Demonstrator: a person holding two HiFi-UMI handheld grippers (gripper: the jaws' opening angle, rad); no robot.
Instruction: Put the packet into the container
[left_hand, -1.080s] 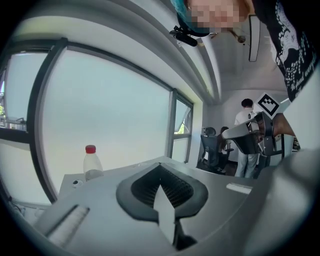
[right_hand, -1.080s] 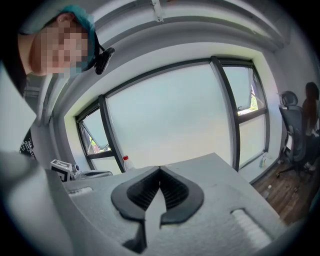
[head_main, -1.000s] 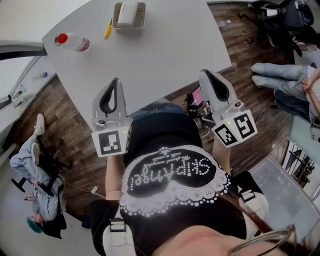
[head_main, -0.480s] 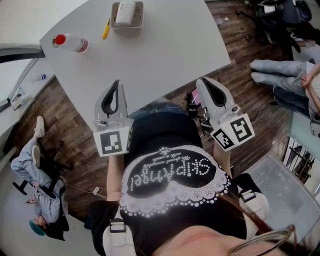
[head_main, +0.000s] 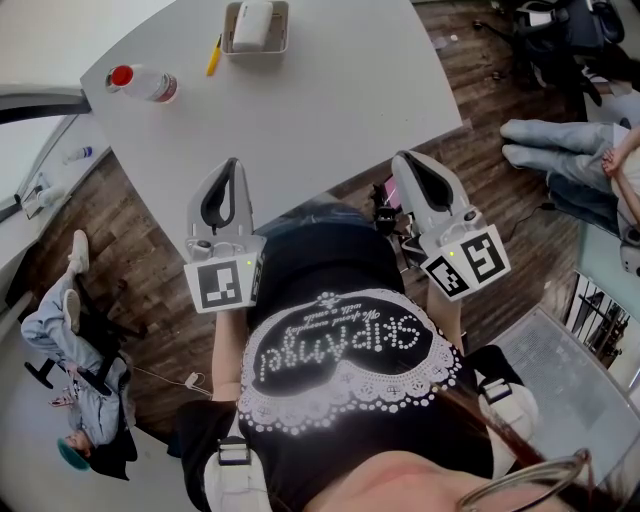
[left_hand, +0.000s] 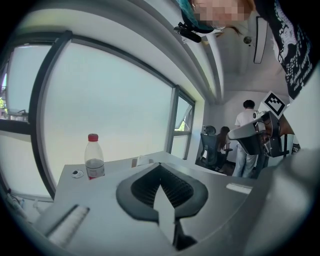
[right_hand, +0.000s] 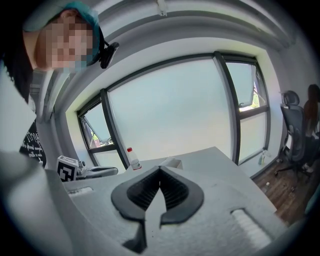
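A white packet (head_main: 252, 24) lies inside the small grey container (head_main: 285, 30) at the far end of the grey table (head_main: 300, 120). Both grippers hover at the table's near edge, far from the container. My left gripper (head_main: 232, 166) is shut with nothing between its jaws, and in the left gripper view (left_hand: 160, 165) its tips meet. My right gripper (head_main: 404, 160) is also shut and empty, its tips touching in the right gripper view (right_hand: 160, 169). Beyond the jaws, the container (right_hand: 170, 162) shows small and far off.
A plastic bottle with a red cap (head_main: 140, 83) lies at the table's far left, and a yellow pen (head_main: 214, 58) rests beside the container. The bottle (left_hand: 93, 157) also shows ahead of the left gripper. People sit on the floor at left (head_main: 70, 330) and at right (head_main: 570, 150).
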